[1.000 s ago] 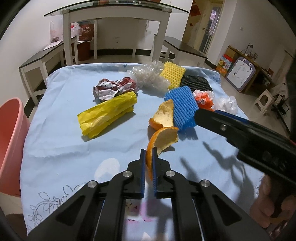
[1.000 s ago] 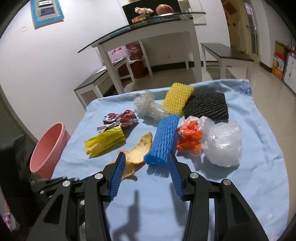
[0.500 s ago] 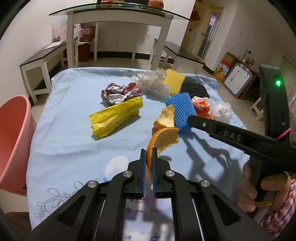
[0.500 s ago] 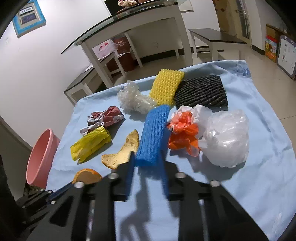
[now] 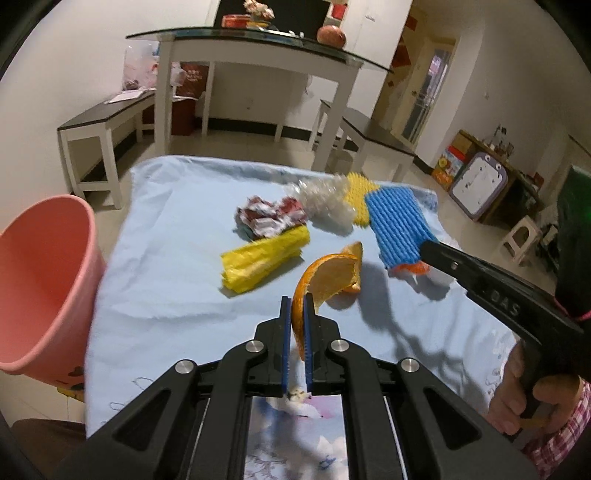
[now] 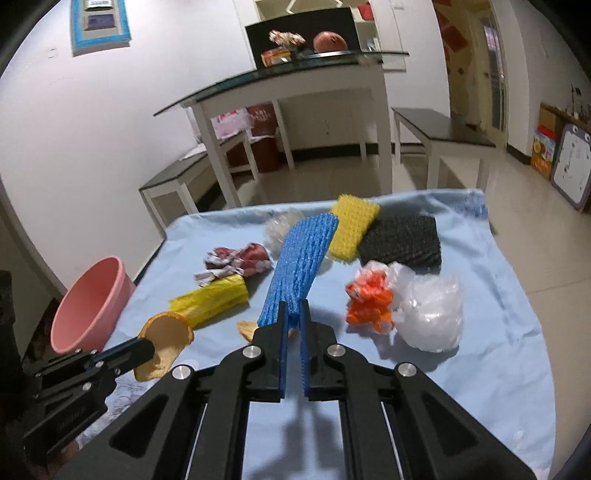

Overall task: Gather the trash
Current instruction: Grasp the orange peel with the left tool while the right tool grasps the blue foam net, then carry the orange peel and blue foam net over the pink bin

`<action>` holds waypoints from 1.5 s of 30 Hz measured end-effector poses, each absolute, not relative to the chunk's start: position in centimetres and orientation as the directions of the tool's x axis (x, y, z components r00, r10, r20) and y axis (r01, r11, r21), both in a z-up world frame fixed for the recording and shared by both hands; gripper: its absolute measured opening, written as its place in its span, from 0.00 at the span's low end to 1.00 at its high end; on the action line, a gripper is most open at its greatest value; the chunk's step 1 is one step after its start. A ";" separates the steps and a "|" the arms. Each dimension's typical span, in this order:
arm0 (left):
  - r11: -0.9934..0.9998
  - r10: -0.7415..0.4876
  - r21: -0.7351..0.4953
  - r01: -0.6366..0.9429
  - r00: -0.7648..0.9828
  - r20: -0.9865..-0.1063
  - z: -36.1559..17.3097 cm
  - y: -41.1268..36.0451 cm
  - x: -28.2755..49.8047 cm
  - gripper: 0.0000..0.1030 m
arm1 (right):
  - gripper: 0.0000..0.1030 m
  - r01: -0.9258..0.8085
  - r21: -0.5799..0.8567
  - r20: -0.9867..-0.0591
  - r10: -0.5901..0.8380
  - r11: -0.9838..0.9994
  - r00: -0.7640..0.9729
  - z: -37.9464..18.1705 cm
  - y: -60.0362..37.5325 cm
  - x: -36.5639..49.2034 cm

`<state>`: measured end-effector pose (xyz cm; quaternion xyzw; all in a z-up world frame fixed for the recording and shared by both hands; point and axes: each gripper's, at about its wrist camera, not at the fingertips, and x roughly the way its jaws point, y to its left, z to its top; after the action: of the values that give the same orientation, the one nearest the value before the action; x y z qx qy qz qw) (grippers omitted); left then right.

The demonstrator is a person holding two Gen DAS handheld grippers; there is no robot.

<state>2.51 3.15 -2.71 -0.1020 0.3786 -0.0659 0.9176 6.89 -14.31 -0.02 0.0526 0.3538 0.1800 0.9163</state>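
Left gripper (image 5: 296, 306) is clamping an orange peel (image 5: 325, 273) above the blue cloth (image 5: 166, 258); right gripper (image 6: 293, 317) is pinching a blue foam net (image 6: 303, 266) lifted near the cloth's middle; pink bin (image 5: 40, 280) is standing beside the left edge

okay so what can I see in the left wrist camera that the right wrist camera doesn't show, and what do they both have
Only the left wrist view: the person's hand gripping the right gripper's handle, with a plaid sleeve, and a white stool.

Only the right wrist view: the black foam net sleeve, the clear crumpled plastic bag and a blue-framed wall picture.

Both: the blue foam net sleeve clamped in the right gripper, the orange peel clamped in the left gripper, the yellow crumpled wrapper, the pink plastic bucket and the light blue cloth.
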 end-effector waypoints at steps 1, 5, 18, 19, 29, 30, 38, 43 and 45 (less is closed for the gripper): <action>0.970 -0.195 -0.240 0.038 0.712 -0.675 -2.4 3.4 2.4 0.05 | 0.05 -0.303 0.221 -0.622 0.373 0.927 0.689 0.4 -14.0 6.7; 0.969 -0.172 -0.247 0.009 0.741 -0.649 -1.3 4.9 1.7 0.05 | 0.05 -0.337 0.209 -0.602 0.392 0.918 0.695 1.5 -12.9 6.0; 0.952 -0.063 -0.277 -0.133 0.799 -0.597 0.9 10.5 -1.1 0.05 | 0.05 -0.464 0.184 -0.581 0.477 0.866 0.660 3.1 -7.0 4.3; 0.949 -0.046 -0.276 -0.150 0.804 -0.594 1.0 11.0 -1.4 0.05 | 0.05 -0.474 0.183 -0.578 0.484 0.862 0.657 3.2 -6.5 4.3; 0.912 0.107 -0.269 -0.311 0.811 -0.576 1.5 16.1 -3.8 0.05 | 0.05 -0.612 0.147 -0.557 0.576 0.777 0.598 4.5 1.2 3.4; 0.907 0.122 -0.267 -0.327 0.808 -0.576 1.5 16.5 -4.0 0.05 | 0.05 -0.621 0.144 -0.557 0.582 0.770 0.592 4.5 1.8 3.4; 0.867 0.268 -0.209 -0.452 0.777 -0.570 1.3 19.8 -5.4 0.05 | 0.05 -0.700 0.113 -0.574 0.621 0.705 0.534 4.2 8.3 2.8; 0.841 0.294 -0.217 -0.496 0.755 -0.587 0.5 21.9 -5.5 0.05 | 0.05 -0.721 0.096 -0.596 0.620 0.686 0.511 3.6 10.8 3.0; 0.831 0.299 -0.221 -0.510 0.746 -0.594 0.1 22.6 -5.6 0.05 | 0.05 -0.726 0.096 -0.607 0.618 0.681 0.500 3.4 11.5 3.1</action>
<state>-5.59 22.57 0.08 -0.1884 0.2792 0.2209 0.9153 3.12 11.54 3.37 -0.0862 0.3129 0.3901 0.8617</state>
